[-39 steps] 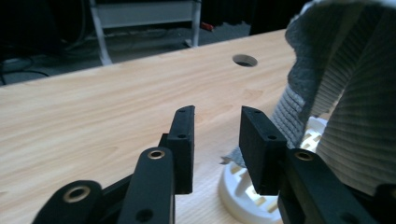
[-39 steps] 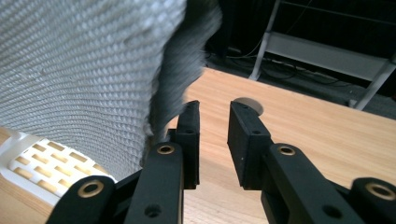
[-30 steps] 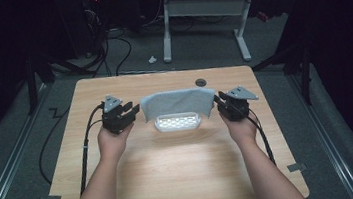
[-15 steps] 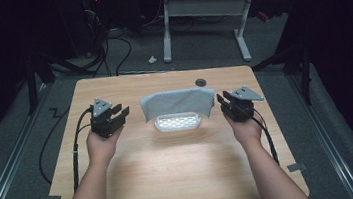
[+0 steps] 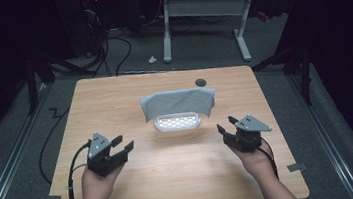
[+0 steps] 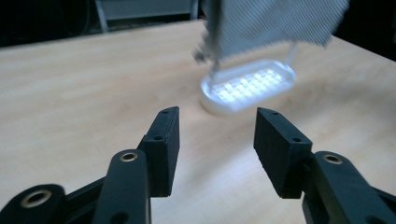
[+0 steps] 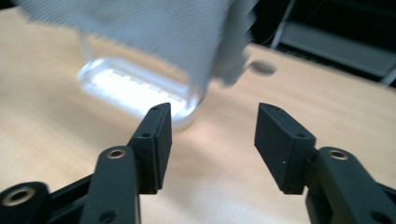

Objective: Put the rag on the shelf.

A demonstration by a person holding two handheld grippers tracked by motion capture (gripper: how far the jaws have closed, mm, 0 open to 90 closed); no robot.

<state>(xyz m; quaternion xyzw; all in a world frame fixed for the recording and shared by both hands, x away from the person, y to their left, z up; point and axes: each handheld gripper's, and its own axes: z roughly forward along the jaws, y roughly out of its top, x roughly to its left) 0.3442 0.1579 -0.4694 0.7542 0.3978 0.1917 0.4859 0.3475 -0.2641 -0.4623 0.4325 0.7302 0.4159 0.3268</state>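
One grey cloth [image 5: 179, 103], one white lit tray [image 5: 177, 122], two grippers. The cloth hangs spread over a low rack above the tray, at the middle of the wooden table [image 5: 173, 180], slightly toward the far side (a small dark disc [image 5: 200, 82] sits beyond it). Dark room, cables and a desk frame behind. The cloth is finely woven, its lower edge uneven. The left gripper [image 5: 123, 147] and right gripper [image 5: 224, 128] sit near-left and near-right, well apart from it; both jaws have just been opening, nothing between them.
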